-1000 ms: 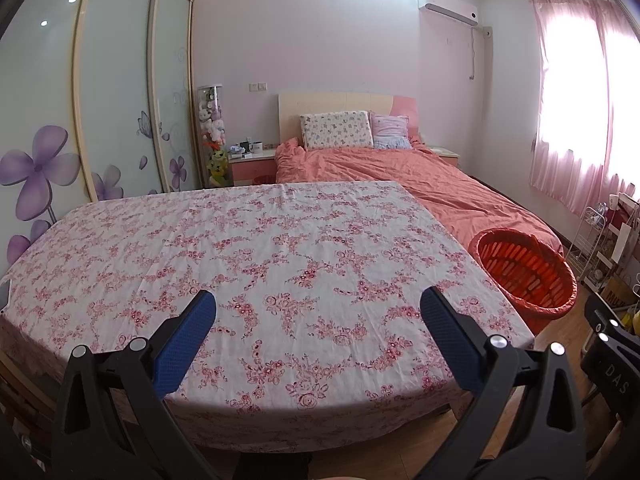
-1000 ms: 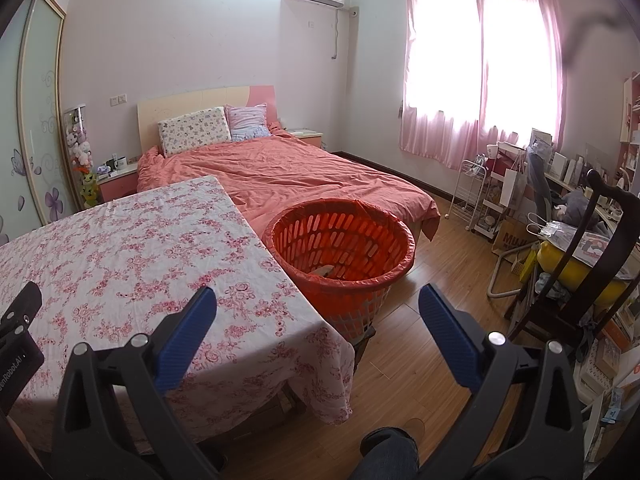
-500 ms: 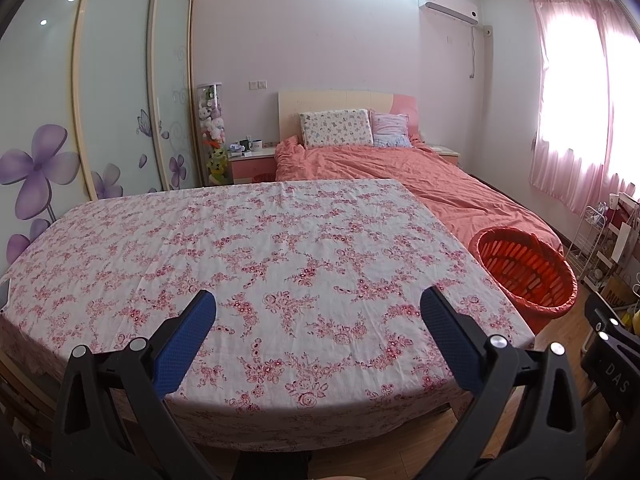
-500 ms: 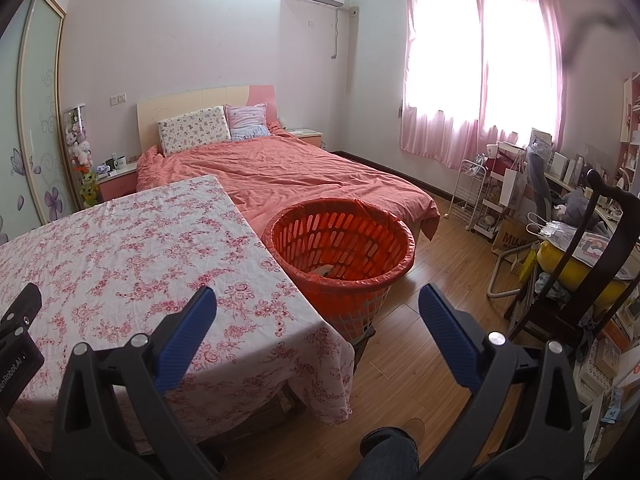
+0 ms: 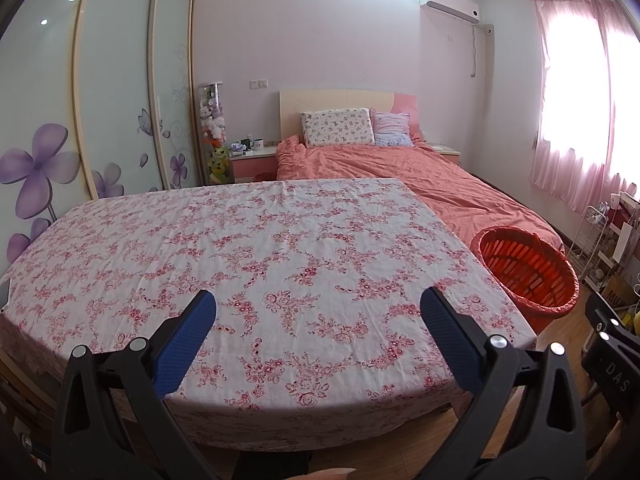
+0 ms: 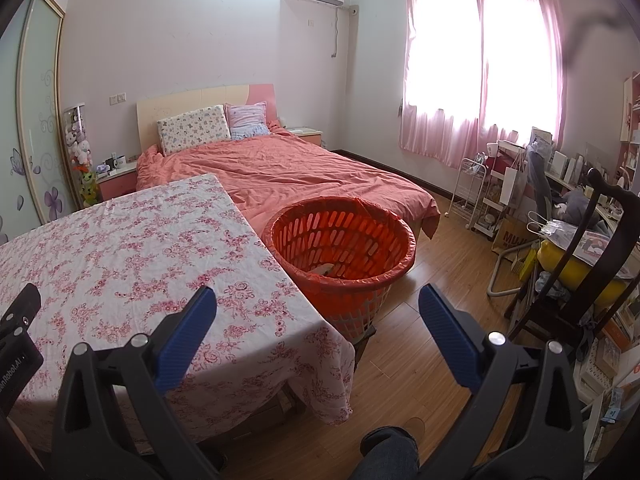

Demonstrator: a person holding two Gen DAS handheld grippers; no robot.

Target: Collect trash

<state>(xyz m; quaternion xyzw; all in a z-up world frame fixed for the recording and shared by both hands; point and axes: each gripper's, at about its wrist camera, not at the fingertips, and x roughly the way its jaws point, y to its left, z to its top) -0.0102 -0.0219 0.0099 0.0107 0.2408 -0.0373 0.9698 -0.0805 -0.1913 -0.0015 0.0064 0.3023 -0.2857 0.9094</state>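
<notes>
Left gripper (image 5: 318,312) hovered over the table (image 5: 280,248), blue fingers spread apart and holding nothing. Right gripper (image 6: 318,312), likewise spread and unladen, hung past the table's right edge, facing the orange basket (image 6: 344,240). The basket stood on the floor between table and bed (image 6: 280,168); a pale scrap (image 6: 323,269) lay inside.

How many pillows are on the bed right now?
2. A floral pillow leans against the headboard on the left, and a striped pink pillow sits just right of it, partly tucked behind. The bedcover could be hiding others.
</notes>
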